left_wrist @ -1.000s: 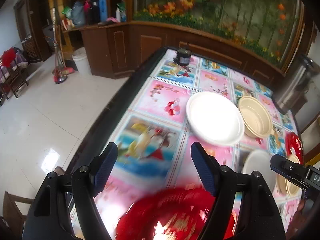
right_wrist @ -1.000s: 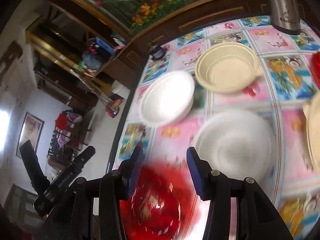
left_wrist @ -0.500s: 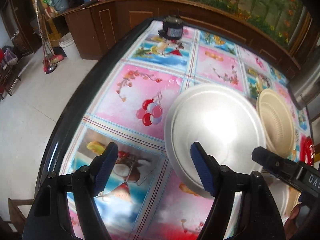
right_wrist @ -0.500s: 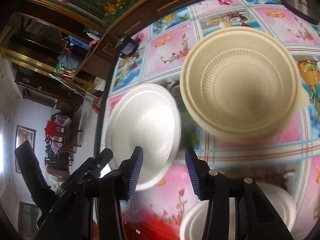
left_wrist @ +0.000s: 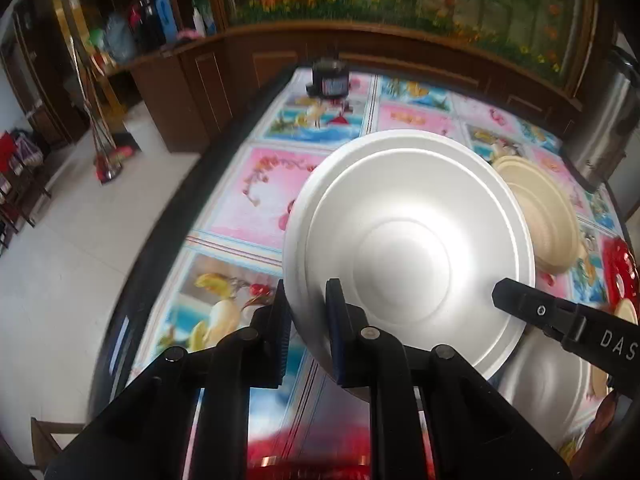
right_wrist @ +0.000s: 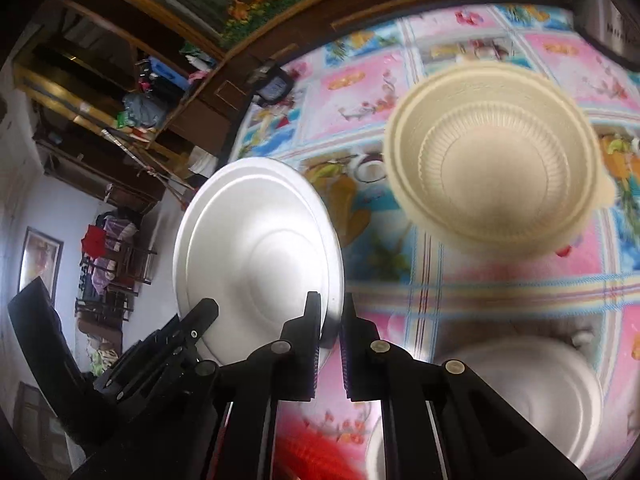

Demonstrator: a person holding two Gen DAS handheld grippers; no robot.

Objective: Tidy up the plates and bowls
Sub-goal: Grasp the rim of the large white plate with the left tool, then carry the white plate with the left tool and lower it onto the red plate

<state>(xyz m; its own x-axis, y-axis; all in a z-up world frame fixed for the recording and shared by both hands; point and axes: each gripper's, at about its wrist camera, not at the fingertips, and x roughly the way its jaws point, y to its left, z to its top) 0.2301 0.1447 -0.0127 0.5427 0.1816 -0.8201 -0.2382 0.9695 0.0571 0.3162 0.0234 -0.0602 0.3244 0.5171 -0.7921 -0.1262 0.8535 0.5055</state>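
Left wrist view: left gripper [left_wrist: 306, 300], fingers just closed, pinches the near rim of the white plate [left_wrist: 408, 248] on the counter [left_wrist: 256, 196]. Right gripper [right_wrist: 330, 308], likewise just closed, nips the opposite rim, apparently for a two-handed lift. Beyond lies the beige bowl [right_wrist: 494, 156], likely the stacking destination.

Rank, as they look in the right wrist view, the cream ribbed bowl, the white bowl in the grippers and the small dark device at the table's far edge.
1. cream ribbed bowl and white bowl: alike; nearness makes ranking unsure.
2. small dark device, smallest, though farthest.
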